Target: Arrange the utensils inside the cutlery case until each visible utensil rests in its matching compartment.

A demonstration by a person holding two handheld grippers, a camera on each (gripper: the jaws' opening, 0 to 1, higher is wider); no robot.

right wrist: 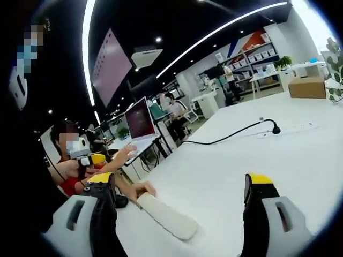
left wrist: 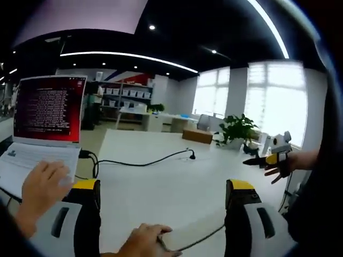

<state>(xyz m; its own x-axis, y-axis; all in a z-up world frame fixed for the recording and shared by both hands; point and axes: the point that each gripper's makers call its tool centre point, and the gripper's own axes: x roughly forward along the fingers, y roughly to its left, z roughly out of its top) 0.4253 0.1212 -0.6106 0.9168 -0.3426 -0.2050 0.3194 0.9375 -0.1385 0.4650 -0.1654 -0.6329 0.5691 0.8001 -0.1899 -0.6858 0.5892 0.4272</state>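
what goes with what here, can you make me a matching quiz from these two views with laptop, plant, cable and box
Things:
1. laptop
2. plant
3. cable
4. box

Descriptions:
a. brown, on the table's far end
b. black, running across the white table
c. red screen with text, a hand on its keys
d. green leaves, by the bright window

Pairs: 1-c, 2-d, 3-b, 4-a

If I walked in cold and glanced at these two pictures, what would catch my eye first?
Probably the laptop with its red screen at the table's far left, a person's hand on its keys. Next, the black cable snaking across the bare white top, and the open yellow-tipped left gripper and right gripper in front.
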